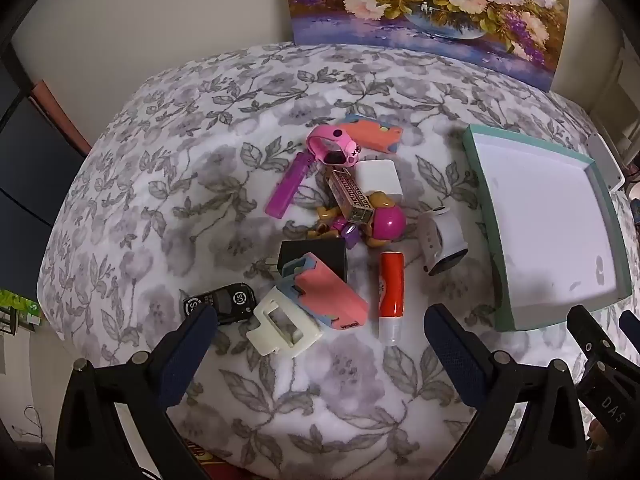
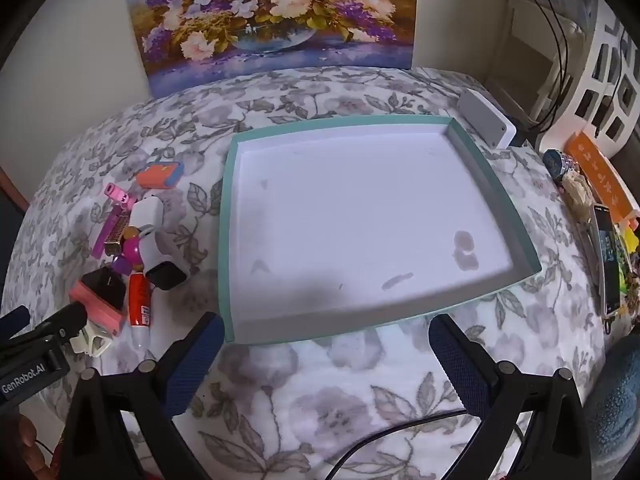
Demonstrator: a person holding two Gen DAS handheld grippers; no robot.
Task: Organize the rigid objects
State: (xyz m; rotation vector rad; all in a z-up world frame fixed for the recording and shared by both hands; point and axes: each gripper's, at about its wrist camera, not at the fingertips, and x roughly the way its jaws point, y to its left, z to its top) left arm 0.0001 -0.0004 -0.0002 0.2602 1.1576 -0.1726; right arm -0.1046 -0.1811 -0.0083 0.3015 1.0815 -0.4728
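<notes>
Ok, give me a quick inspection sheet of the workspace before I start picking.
Surface: grey floral fleece cover.
Job's things: teal-rimmed white shallow tray, nothing in it; pile of small toys, red glue stick, black car key fob left of it.
Clutter: silver phone, wristwatch at right edge.
Tongs: left tongs open over the pile; right tongs open at tray's near rim.
Cables: black cable on near cover.
Surroundings: flower painting against wall.

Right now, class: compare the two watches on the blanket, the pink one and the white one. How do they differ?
The pink watch lies at the pile's far end beside the purple stick; the white watch lies nearer the teal tray. The pink one carries cartoon trim; the white one is plain. Both have dark screens, and neither is in the tray.
</notes>
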